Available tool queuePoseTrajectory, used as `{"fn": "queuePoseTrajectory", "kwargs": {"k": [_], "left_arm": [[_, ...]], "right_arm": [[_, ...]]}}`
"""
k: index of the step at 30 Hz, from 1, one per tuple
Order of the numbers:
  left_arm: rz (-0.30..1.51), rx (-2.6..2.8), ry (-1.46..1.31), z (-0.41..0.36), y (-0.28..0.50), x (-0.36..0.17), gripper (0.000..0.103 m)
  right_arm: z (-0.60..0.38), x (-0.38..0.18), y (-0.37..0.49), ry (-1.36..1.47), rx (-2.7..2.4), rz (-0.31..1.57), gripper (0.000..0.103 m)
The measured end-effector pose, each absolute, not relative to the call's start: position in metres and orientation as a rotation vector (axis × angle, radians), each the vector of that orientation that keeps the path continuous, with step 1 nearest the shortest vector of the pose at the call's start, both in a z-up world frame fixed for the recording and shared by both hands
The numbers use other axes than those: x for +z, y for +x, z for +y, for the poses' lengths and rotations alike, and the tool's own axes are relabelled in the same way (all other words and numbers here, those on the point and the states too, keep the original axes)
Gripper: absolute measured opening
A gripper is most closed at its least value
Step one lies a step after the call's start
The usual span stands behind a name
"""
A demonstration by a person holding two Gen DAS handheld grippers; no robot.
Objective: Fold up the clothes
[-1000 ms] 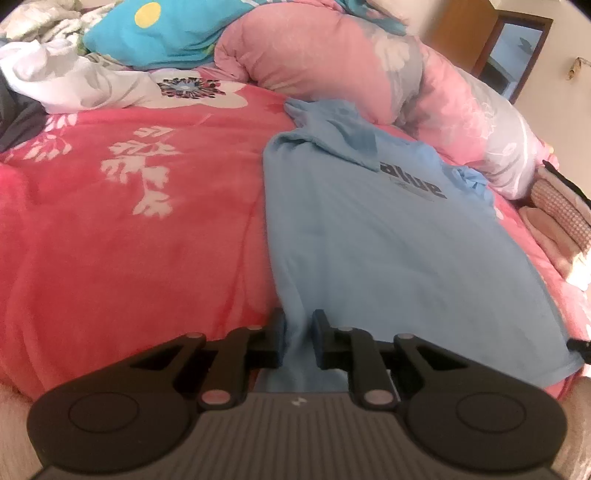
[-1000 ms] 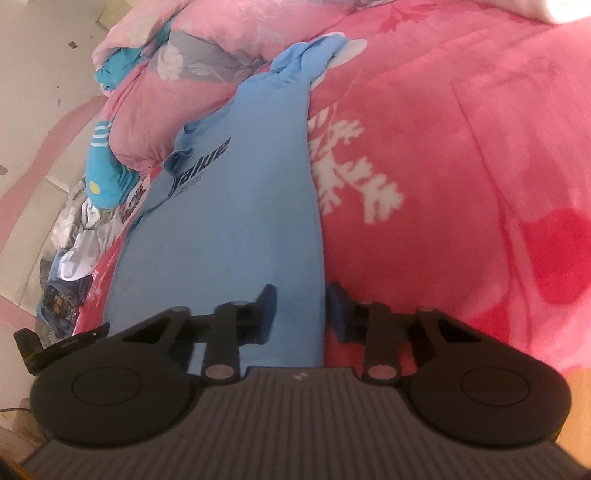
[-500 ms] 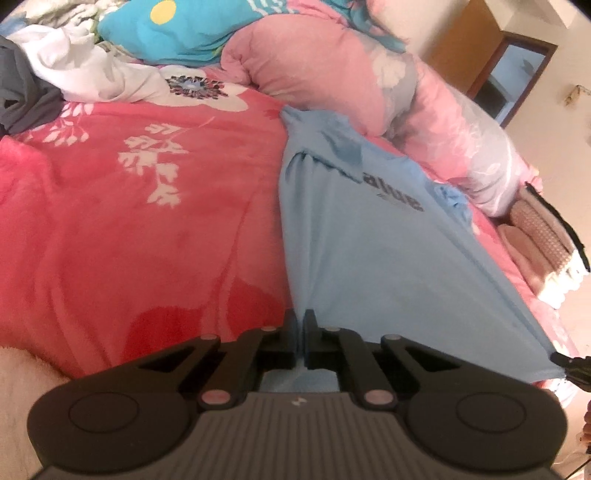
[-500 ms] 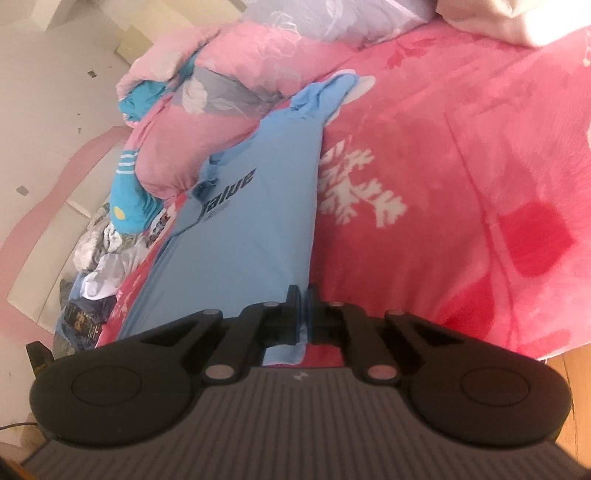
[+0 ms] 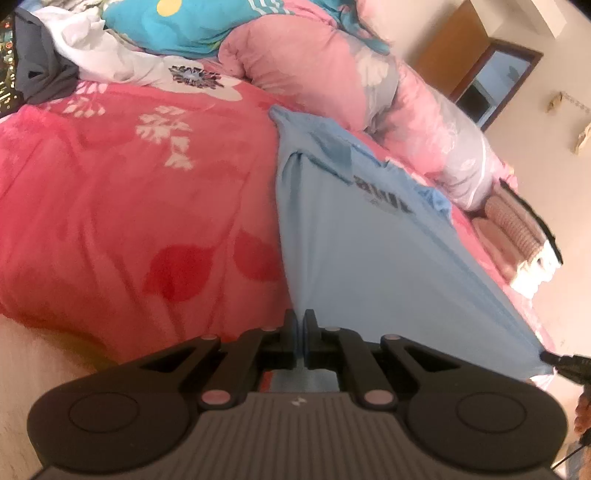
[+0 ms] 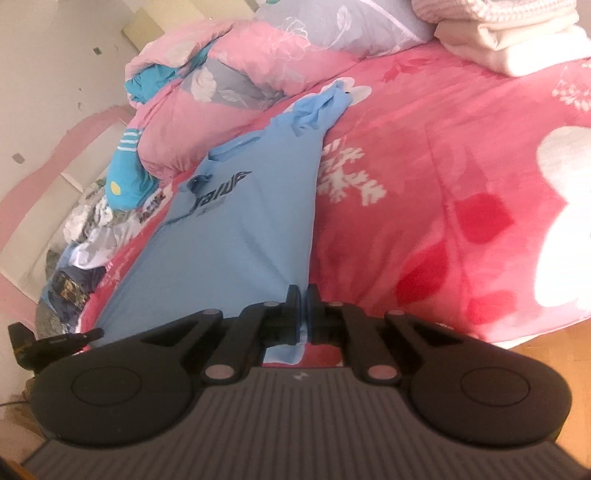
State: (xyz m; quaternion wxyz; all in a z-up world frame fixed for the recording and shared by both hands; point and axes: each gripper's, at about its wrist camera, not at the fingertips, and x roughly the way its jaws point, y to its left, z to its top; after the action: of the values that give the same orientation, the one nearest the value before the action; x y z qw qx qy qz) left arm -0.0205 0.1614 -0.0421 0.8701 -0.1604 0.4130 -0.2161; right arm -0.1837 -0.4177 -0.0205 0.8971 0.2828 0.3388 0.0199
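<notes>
A light blue T-shirt with dark lettering lies stretched lengthwise on a pink floral blanket. My left gripper is shut on one bottom corner of the shirt's hem. My right gripper is shut on the other bottom corner of the same T-shirt. The hem is lifted and pulled taut between them, while the collar end and sleeves rest on the blanket by the pillows. The right gripper's tip shows at the right edge of the left wrist view, and the left gripper's tip shows at the left edge of the right wrist view.
Pink and grey pillows line the head of the bed. Loose clothes are heaped at one far corner. Folded knit and white garments are stacked at the other side. A wooden door and wooden floor border the bed.
Both grippers went from open around the hem to shut on it. They then lifted and drew back, pulling the shirt taut and narrowing it toward the collar.
</notes>
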Motion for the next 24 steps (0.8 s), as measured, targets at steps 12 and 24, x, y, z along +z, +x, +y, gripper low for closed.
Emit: {"fn": "queuePoseTrajectory", "kwargs": {"k": [12,24], "left_arm": [[0.892,-0.418,-0.160,0.154,-0.020,-0.072,0.016],[0.811,-0.369,-0.197,0.168,-0.016,-0.053,0.041]], "right_arm": [[-0.409,-0.052,-0.168,0.460,-0.048,0.866,0.003],[-0.365,-0.021,-0.158,0.333,0.099,0.771,0.009]]}}
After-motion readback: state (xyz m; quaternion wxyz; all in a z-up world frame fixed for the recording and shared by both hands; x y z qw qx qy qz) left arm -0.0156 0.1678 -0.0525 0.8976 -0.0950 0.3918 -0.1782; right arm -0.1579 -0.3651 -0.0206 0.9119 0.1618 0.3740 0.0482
